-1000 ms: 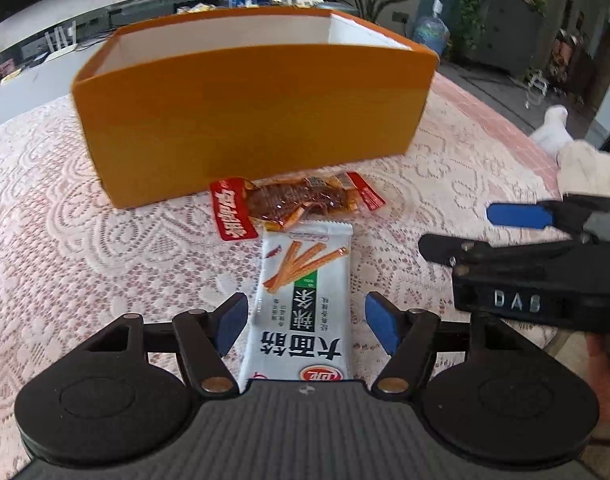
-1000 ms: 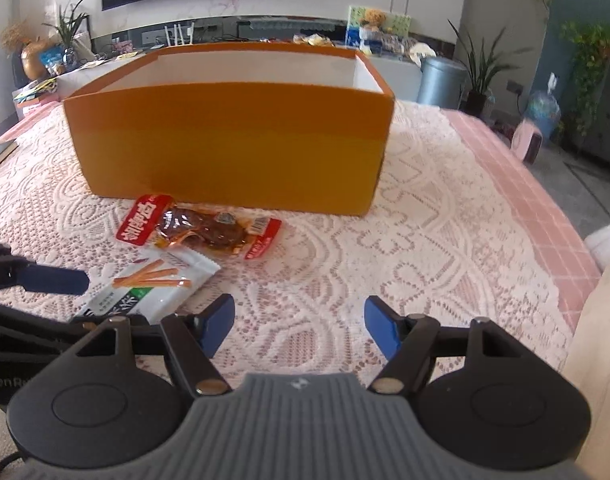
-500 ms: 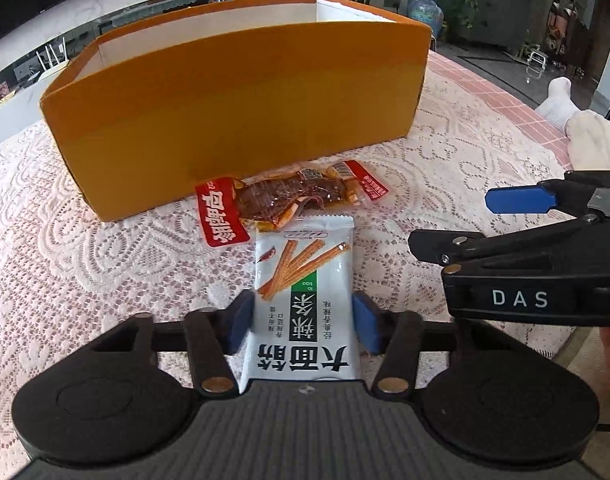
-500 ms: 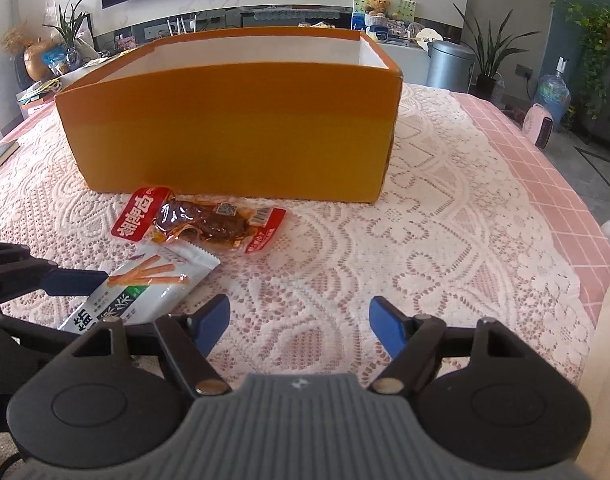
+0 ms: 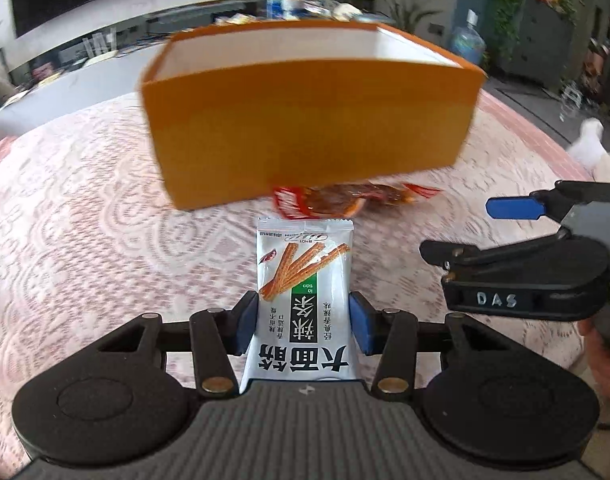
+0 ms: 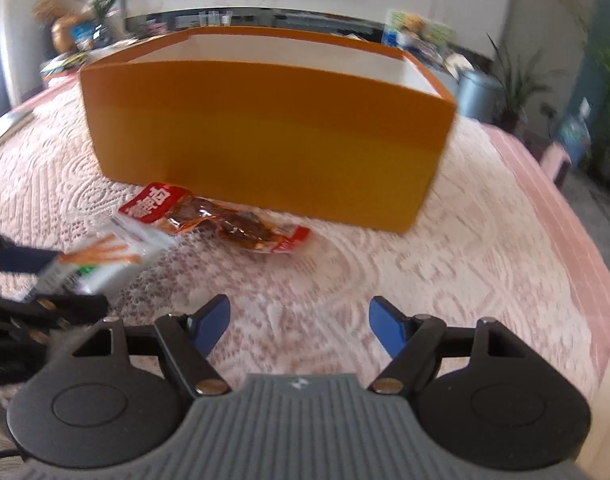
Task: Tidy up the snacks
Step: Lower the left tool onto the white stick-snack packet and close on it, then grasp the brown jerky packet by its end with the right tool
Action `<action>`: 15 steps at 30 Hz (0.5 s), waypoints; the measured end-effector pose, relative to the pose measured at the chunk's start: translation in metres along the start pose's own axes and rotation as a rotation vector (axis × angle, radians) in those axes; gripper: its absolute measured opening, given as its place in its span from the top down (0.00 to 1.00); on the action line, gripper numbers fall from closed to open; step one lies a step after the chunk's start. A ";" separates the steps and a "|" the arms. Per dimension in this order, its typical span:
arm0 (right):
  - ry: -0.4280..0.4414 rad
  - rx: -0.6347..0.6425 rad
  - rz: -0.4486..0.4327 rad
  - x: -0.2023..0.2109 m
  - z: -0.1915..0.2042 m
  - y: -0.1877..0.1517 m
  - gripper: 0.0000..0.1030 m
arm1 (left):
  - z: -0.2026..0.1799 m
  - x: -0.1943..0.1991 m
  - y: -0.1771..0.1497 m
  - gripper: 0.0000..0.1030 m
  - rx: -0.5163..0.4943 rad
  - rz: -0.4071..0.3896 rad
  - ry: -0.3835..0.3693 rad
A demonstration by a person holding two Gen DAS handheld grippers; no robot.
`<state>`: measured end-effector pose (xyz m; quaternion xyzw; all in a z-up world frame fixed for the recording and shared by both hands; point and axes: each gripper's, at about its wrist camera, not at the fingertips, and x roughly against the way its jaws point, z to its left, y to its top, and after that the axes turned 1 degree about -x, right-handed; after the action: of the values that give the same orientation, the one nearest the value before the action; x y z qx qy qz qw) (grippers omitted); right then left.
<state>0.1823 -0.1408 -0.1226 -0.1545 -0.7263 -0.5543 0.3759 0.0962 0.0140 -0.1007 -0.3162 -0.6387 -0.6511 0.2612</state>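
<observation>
My left gripper (image 5: 303, 326) is shut on a white snack packet (image 5: 303, 300) with orange sticks and black Chinese letters, held off the lace cloth. The packet also shows in the right wrist view (image 6: 93, 264), tilted at the left edge. A red and clear packet of brown snack (image 5: 345, 200) lies on the cloth just in front of the orange box (image 5: 309, 136); it shows in the right wrist view too (image 6: 221, 224), before the box (image 6: 265, 136). My right gripper (image 6: 299, 326) is open and empty above the cloth, and appears in the left wrist view (image 5: 517, 240).
The table carries a pink cloth with white lace (image 6: 445, 272). The box is open-topped with white inner walls. Behind the table are a counter with clutter, a TV, plants and a grey bin (image 6: 477, 92). The table's right edge (image 6: 585, 240) drops to the floor.
My left gripper closed on the white packet and lifted it off the cloth. The right gripper moved a little closer to the red packet and stayed open.
</observation>
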 end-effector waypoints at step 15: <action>0.003 0.254 -0.082 -0.034 0.017 0.016 0.34 | 0.018 -0.010 0.004 0.47 0.059 0.030 0.036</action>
<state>0.2092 -0.1133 -0.1375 -0.0751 -0.7957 -0.4730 0.3707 0.1070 0.0310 -0.1062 -0.3059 -0.6479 -0.6338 0.2916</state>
